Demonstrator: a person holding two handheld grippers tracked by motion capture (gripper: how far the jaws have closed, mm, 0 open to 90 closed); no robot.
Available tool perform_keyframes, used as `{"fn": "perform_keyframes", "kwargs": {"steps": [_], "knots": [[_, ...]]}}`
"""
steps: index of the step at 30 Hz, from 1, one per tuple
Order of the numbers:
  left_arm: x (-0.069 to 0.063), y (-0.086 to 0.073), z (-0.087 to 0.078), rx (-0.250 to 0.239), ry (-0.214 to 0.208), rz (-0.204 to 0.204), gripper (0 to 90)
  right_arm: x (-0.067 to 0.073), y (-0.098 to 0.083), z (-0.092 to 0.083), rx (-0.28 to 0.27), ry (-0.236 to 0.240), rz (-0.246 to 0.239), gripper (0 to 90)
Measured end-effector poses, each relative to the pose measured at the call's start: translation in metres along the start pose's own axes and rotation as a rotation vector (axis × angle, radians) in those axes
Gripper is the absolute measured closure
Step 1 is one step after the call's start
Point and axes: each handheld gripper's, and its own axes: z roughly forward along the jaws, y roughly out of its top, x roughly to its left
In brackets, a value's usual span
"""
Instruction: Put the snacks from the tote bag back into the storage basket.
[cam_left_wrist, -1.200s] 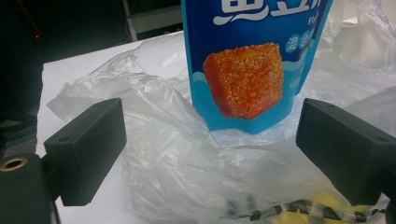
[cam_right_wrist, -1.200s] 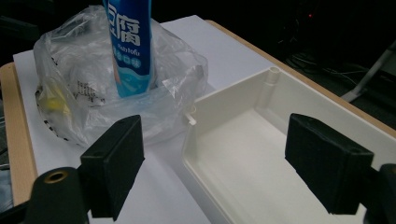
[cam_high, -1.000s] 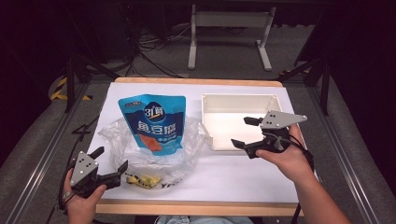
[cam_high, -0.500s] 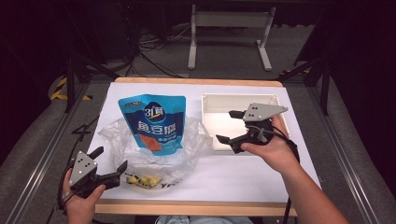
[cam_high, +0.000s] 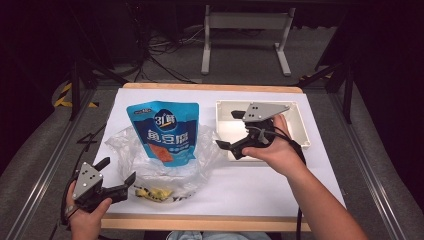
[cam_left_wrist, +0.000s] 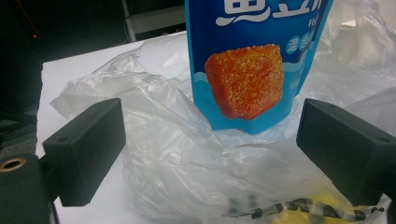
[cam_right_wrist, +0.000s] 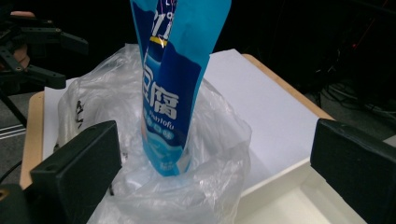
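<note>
My right gripper (cam_high: 229, 131), jaws just widened and empty, hangs over the tray (cam_high: 299, 123); my left gripper (cam_high: 116, 174) gapes beside the plastic bag (cam_high: 125, 150) holding the blue pouch (cam_high: 162, 132)

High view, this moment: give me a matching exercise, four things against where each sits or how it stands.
Things:
1. blue pouch
2. clear plastic bag
3. white tray
4. right gripper

Places or states:
A. jaws wide open, nothing between them, at the tray's near left corner
B. standing upright inside the bag
C. crumpled open on the white table top, around the pouch's base
D. on the table's far right part, beside the bag

Pairs: 1-B, 2-C, 3-D, 4-A
</note>
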Motion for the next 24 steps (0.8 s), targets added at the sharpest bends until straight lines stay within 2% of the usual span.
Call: {"fn": "perform_keyframes", "kwargs": {"steps": [9, 24], "knots": [[0.000, 0.000, 0.000, -0.002, -0.001, -0.001, 9.1, 0.002, 0.007, 0.022, -0.013, 0.005, -0.045, 6.5], [0.001, 0.000, 0.000, -0.006, -0.003, 0.000, 9.1, 0.002, 0.003, 0.074, -0.003, 0.050, -0.060, 11.8]]}}
